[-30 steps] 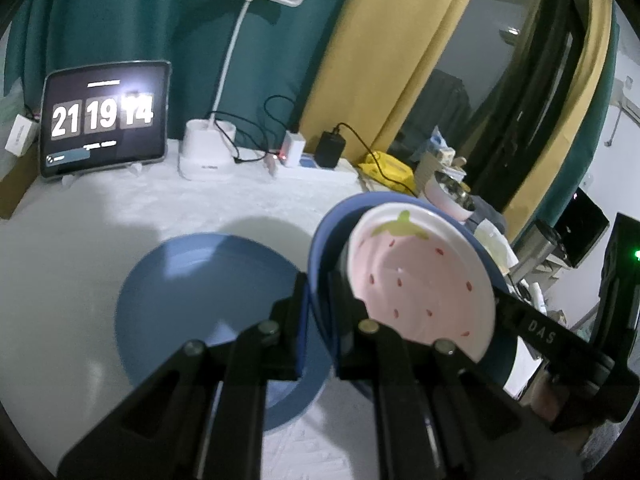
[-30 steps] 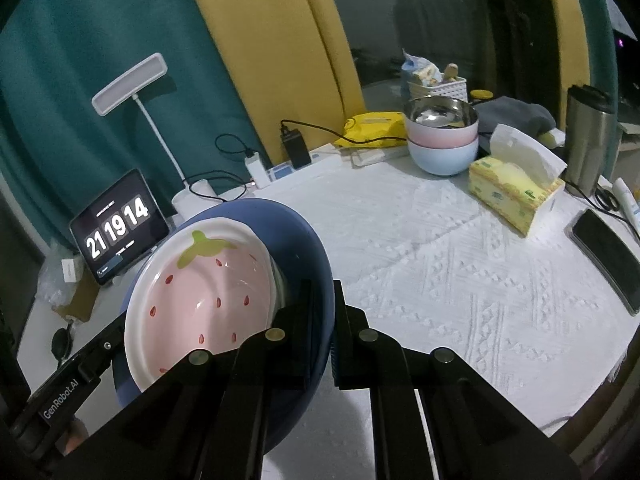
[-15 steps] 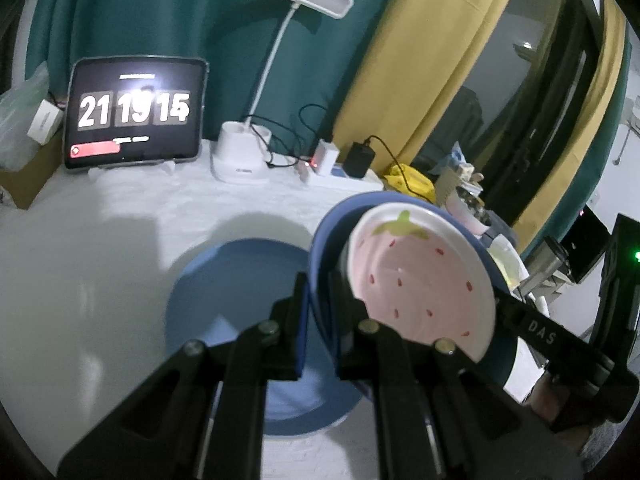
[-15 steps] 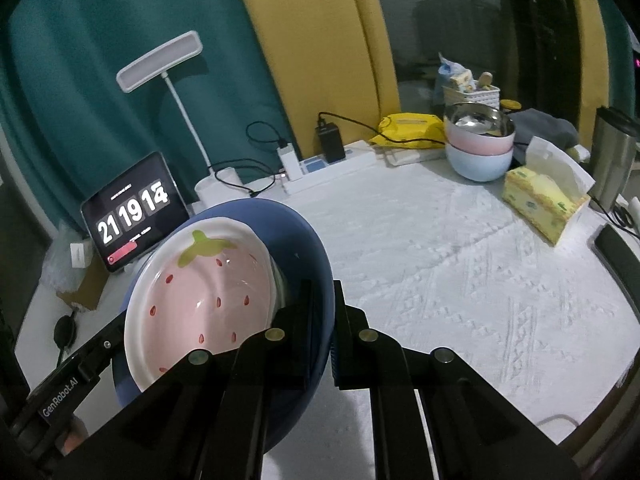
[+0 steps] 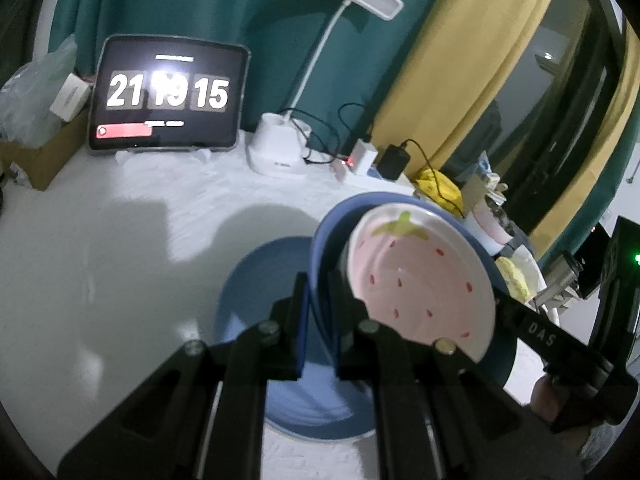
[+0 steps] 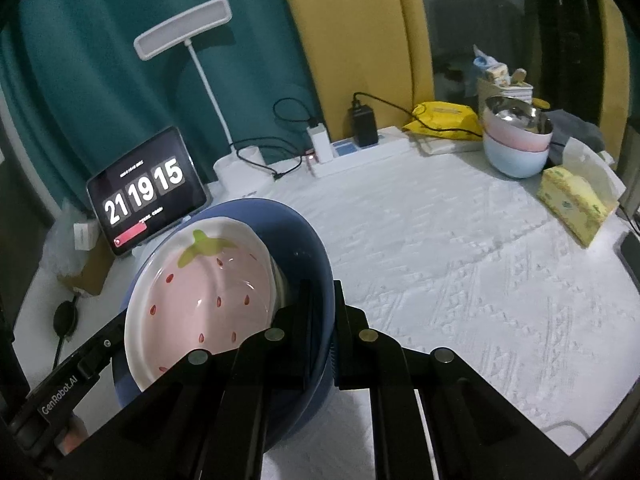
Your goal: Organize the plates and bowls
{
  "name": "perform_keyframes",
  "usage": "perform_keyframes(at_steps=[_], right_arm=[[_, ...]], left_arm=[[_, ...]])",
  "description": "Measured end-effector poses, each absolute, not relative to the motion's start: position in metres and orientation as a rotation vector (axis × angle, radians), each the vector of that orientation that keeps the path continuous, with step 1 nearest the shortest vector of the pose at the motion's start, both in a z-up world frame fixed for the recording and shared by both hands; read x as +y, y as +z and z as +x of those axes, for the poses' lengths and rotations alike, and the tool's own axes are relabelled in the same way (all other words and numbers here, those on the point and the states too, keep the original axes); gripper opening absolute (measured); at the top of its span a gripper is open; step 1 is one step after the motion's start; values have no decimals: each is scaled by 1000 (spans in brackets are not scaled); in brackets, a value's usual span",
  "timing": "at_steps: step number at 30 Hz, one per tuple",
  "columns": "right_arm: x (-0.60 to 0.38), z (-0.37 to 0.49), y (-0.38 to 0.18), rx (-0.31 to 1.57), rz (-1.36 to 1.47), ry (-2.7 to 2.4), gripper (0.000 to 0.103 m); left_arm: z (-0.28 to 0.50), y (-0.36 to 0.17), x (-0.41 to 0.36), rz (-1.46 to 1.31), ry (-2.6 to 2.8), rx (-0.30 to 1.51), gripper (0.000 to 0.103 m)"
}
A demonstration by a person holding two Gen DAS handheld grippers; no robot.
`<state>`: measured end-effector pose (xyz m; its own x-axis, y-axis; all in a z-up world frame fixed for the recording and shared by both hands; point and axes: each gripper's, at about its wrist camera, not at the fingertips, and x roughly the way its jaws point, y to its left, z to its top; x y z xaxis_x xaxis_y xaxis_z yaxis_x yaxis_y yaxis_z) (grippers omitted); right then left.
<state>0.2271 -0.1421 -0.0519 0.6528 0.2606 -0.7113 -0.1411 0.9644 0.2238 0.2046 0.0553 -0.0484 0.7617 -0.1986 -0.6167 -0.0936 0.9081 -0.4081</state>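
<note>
A deep blue bowl hangs above the table, and a pink strawberry-patterned dish lies inside it. My left gripper is shut on the bowl's left rim. My right gripper is shut on the opposite rim of the same blue bowl, and the strawberry dish fills the space to its left. A flat blue plate lies on the white cloth directly below and left of the carried bowl, partly hidden by it and by my fingers.
At the back stand a tablet clock, a white desk lamp and a power strip with cables. Stacked bowls, a yellow tissue box and a phone sit at the right. A cardboard box is far left.
Both grippers carried the blue bowl with the strawberry dish leftward toward the tablet and lamp. The flat blue plate now lies under the bowl instead of off to its left.
</note>
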Motion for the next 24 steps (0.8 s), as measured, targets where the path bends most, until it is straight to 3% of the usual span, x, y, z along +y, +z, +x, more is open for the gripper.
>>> perform_keyframes(at_steps=[24], right_arm=[[-130,257,-81,898,175,269,9]], left_arm=[[224,-69,65,-426,-9,759,7]])
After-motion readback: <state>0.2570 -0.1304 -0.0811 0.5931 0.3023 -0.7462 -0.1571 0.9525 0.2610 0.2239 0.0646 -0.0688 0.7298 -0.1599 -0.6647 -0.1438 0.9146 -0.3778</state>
